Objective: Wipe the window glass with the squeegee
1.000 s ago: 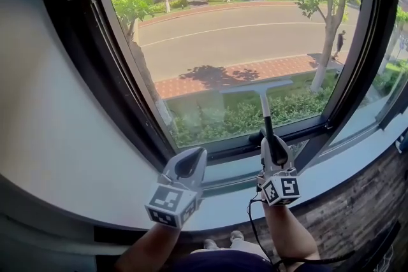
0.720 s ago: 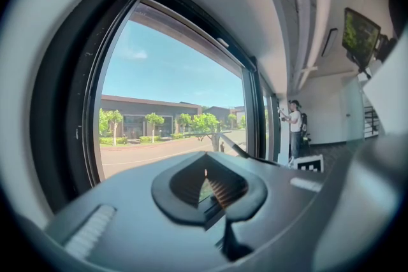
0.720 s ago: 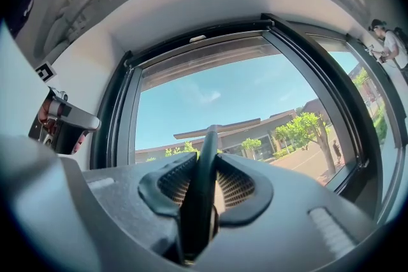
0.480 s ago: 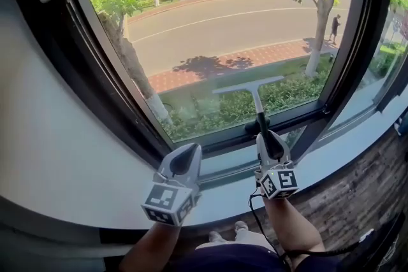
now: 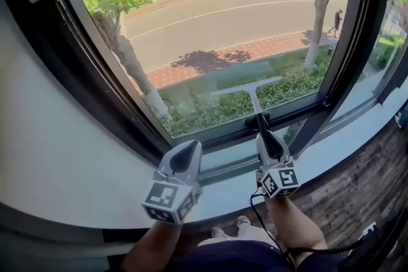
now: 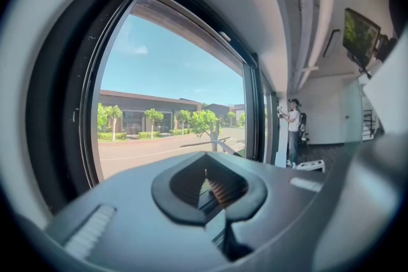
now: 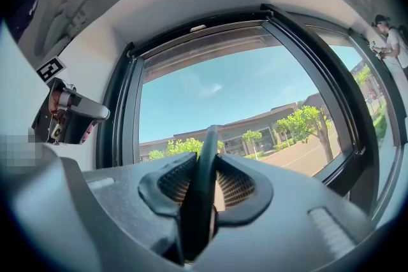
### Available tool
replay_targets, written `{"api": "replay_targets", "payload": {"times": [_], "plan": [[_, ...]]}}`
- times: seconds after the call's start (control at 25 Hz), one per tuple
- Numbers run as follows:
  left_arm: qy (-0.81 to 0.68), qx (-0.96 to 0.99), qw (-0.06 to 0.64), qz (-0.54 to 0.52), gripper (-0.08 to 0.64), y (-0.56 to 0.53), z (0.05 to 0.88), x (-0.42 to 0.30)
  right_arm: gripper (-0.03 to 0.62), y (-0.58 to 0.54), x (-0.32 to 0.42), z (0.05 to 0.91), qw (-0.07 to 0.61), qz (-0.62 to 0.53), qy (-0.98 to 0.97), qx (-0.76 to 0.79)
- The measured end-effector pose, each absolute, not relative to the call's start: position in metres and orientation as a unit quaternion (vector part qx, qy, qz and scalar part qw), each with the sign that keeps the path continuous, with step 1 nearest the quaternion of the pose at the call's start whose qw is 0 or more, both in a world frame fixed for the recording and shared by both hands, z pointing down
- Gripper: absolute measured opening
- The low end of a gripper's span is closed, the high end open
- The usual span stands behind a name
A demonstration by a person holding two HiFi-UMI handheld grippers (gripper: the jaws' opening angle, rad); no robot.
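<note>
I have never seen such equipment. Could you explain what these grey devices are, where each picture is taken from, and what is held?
A person holds a two-jaw gripper in each hand; the patterned cubes belong to them. One picture comes from a camera on the person's head, looking down at the window glass and sill. The other two come from cameras on each gripper. The right gripper is shut on the squeegee handle, blade up at the glass. The left gripper is shut, empty.

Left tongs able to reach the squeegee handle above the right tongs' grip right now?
Probably yes. The left tongs are empty and sit beside the right tongs, nothing between them; the squeegee handle shows bare above the right grip.
</note>
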State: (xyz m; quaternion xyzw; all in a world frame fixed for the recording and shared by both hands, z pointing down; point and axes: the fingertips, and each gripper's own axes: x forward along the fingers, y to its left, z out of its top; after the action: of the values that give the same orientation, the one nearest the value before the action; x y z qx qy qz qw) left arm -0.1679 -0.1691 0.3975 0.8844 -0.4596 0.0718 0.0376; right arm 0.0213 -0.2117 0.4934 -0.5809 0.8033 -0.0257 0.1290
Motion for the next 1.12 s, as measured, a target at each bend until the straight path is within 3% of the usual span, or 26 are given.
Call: {"api": "replay_targets", "payload": {"times": [1.12], "plan": [[-0.463,0.878,0.065,0.103,-0.009,-0.162,0.424,-0.17,0.101,-0.202,0.038,0.569,0.087,-0.093,0.796,-0.591]]}}
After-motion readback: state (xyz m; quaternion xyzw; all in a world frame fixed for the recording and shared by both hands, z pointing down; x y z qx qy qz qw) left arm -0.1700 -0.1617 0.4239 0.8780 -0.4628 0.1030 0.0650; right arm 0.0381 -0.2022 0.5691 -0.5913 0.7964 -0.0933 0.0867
